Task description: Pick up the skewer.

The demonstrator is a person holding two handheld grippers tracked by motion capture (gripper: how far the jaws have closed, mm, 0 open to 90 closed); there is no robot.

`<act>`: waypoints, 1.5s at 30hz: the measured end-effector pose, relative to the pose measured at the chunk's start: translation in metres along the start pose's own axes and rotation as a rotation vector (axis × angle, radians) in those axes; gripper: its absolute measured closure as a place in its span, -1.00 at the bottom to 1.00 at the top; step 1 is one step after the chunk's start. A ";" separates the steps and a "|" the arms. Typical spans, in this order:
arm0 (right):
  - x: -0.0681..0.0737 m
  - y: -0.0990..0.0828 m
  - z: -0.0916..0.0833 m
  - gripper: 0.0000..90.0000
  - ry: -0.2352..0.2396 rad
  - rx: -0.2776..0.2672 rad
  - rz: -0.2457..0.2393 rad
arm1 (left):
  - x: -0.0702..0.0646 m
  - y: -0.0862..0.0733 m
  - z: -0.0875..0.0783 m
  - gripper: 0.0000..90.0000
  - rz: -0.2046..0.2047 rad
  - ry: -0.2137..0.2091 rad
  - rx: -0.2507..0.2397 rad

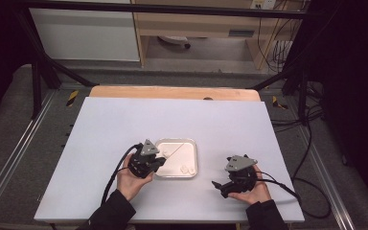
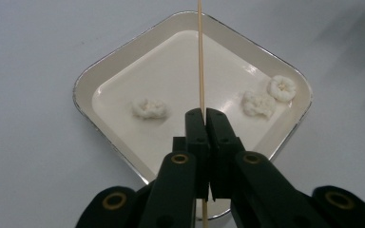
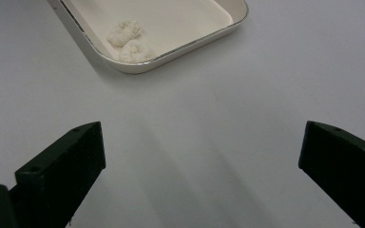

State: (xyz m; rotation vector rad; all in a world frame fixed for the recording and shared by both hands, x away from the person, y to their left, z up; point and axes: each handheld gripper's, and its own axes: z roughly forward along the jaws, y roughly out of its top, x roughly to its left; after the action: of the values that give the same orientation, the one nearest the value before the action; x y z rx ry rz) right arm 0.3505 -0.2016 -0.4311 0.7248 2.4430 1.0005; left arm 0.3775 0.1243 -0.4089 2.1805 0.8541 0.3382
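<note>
1. White table [image 1: 124,124] carries a square tray [image 1: 190,143] near its front centre.
2. Left gripper [image 2: 204,116], jaws closed, clamps a thin wooden skewer [image 2: 200,57] pointing over the tray.
3. Three white puffy pieces [image 2: 148,108] lie in the tray: one left, two right.
4. Right gripper [image 3: 199,156] hovers right of the tray, jaws wide, empty.
5. Probable step: threading. Next, bring a piece and the skewer tip together.
</note>
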 end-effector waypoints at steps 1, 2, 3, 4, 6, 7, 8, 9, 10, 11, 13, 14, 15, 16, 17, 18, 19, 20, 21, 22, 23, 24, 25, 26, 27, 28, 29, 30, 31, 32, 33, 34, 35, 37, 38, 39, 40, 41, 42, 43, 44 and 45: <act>0.000 0.001 0.001 -0.95 -0.007 0.008 -0.014 | 0.000 0.001 0.000 0.97 0.003 -0.003 0.003; 0.001 0.003 0.001 -0.95 -0.011 0.013 -0.024 | -0.001 0.001 0.000 0.97 0.007 -0.007 0.006; 0.001 0.005 0.002 -0.94 -0.015 0.017 -0.040 | -0.001 0.002 0.000 0.97 0.011 -0.011 0.008; 0.003 0.006 0.002 -0.94 -0.016 0.021 -0.046 | -0.002 0.003 0.000 0.97 0.016 -0.017 0.009; 0.004 0.009 0.003 -0.93 -0.021 0.023 -0.068 | -0.003 0.004 0.001 0.97 0.025 -0.023 0.015; 0.004 0.011 0.004 -0.93 -0.023 0.025 -0.082 | -0.004 0.005 0.001 0.97 0.032 -0.027 0.017; 0.005 0.012 0.004 -0.93 -0.028 0.025 -0.094 | -0.005 0.006 0.001 0.97 0.036 -0.031 0.019; 0.006 0.014 0.005 -0.92 -0.029 0.025 -0.106 | -0.006 0.007 0.001 0.97 0.044 -0.037 0.021; 0.007 0.015 0.005 -0.92 -0.030 0.024 -0.120 | -0.008 0.008 0.001 0.97 0.049 -0.041 0.025; 0.008 0.017 0.006 -0.91 -0.032 0.024 -0.128 | -0.009 0.009 0.002 0.97 0.054 -0.046 0.027; 0.010 0.020 0.006 -0.90 -0.034 0.025 -0.155 | -0.012 0.012 0.002 0.97 0.067 -0.054 0.031; 0.011 0.021 0.006 -0.90 -0.036 0.029 -0.162 | -0.014 0.013 0.003 0.97 0.071 -0.059 0.034; 0.012 0.022 0.007 -0.89 -0.039 0.028 -0.172 | -0.016 0.014 0.003 0.97 0.078 -0.062 0.036; 0.012 0.024 0.007 -0.89 -0.042 0.030 -0.184 | -0.017 0.016 0.004 0.97 0.086 -0.065 0.040; 0.013 0.025 0.007 -0.89 -0.044 0.036 -0.194 | -0.019 0.017 0.004 0.97 0.090 -0.069 0.042; 0.013 0.026 0.008 -0.89 -0.049 0.040 -0.205 | -0.021 0.019 0.005 0.97 0.096 -0.070 0.041; 0.014 0.027 0.008 -0.89 -0.049 0.041 -0.216 | -0.022 0.020 0.005 0.97 0.105 -0.073 0.045; 0.015 0.028 0.008 -0.88 -0.052 0.041 -0.222 | -0.024 0.021 0.006 0.97 0.111 -0.076 0.045; 0.015 0.029 0.008 -0.88 -0.056 0.043 -0.235 | -0.026 0.023 0.007 0.97 0.113 -0.079 0.048; 0.016 0.030 0.008 -0.88 -0.059 0.046 -0.245 | -0.028 0.024 0.008 0.97 0.117 -0.083 0.050; 0.016 0.031 0.008 -0.87 -0.064 0.048 -0.254 | -0.030 0.025 0.009 0.97 0.127 -0.087 0.055; 0.016 0.032 0.008 -0.86 -0.070 0.048 -0.266 | -0.032 0.027 0.010 0.97 0.132 -0.091 0.057; 0.017 0.032 0.008 -0.85 -0.076 0.048 -0.278 | -0.033 0.028 0.011 0.97 0.136 -0.096 0.058; 0.017 0.033 0.007 -0.84 -0.082 0.051 -0.289 | -0.035 0.029 0.012 0.97 0.145 -0.099 0.062; 0.018 0.033 0.007 -0.83 -0.087 0.047 -0.301 | -0.037 0.030 0.013 0.97 0.149 -0.103 0.064; 0.018 0.034 0.006 -0.82 -0.091 0.047 -0.314 | -0.039 0.031 0.014 0.97 0.153 -0.106 0.066; 0.019 0.034 0.005 -0.80 -0.090 0.044 -0.323 | -0.040 0.032 0.015 0.97 0.160 -0.111 0.067; 0.019 0.035 0.004 -0.77 -0.096 0.042 -0.334 | -0.042 0.033 0.016 0.97 0.168 -0.115 0.073; 0.019 0.035 0.004 -0.75 -0.099 0.038 -0.345 | -0.043 0.034 0.017 0.97 0.173 -0.117 0.076; 0.019 0.036 0.003 -0.73 -0.103 0.039 -0.357 | -0.044 0.035 0.017 0.97 0.176 -0.119 0.080; 0.019 0.036 0.002 -0.71 -0.108 0.038 -0.372 | -0.046 0.035 0.018 0.97 0.179 -0.121 0.081; 0.020 0.036 0.002 -0.70 -0.112 0.038 -0.386 | -0.046 0.036 0.019 0.97 0.183 -0.124 0.086; 0.020 0.036 0.001 -0.67 -0.114 0.038 -0.399 | -0.048 0.037 0.020 0.97 0.186 -0.126 0.091; 0.020 0.036 0.001 -0.62 -0.117 0.036 -0.428 | -0.050 0.039 0.021 0.97 0.196 -0.131 0.099; 0.021 0.036 0.001 -0.59 -0.119 0.036 -0.444 | -0.051 0.040 0.021 0.97 0.202 -0.133 0.102; 0.022 0.036 0.001 -0.55 -0.123 0.037 -0.462 | -0.052 0.041 0.022 0.97 0.206 -0.134 0.104; 0.022 0.037 0.001 -0.53 -0.127 0.039 -0.483 | -0.053 0.041 0.023 0.97 0.206 -0.138 0.108; 0.023 0.037 0.001 -0.49 -0.128 0.045 -0.502 | -0.054 0.042 0.024 0.97 0.211 -0.139 0.110; 0.023 0.037 0.002 -0.46 -0.127 0.048 -0.523 | -0.055 0.043 0.024 0.97 0.213 -0.140 0.115; 0.024 0.037 0.002 -0.44 -0.129 0.046 -0.539 | -0.056 0.043 0.025 0.97 0.216 -0.142 0.118; 0.025 0.037 0.002 -0.42 -0.129 0.047 -0.555 | -0.058 0.044 0.026 0.97 0.221 -0.142 0.122; 0.025 0.038 0.003 -0.39 -0.130 0.043 -0.568 | -0.059 0.044 0.027 0.97 0.220 -0.142 0.121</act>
State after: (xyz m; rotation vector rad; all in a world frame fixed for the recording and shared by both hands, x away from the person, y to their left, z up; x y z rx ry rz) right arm 0.3440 -0.1622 -0.4098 0.0805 2.3514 0.6544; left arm 0.3672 0.0476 -0.3931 2.3861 0.5709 0.2400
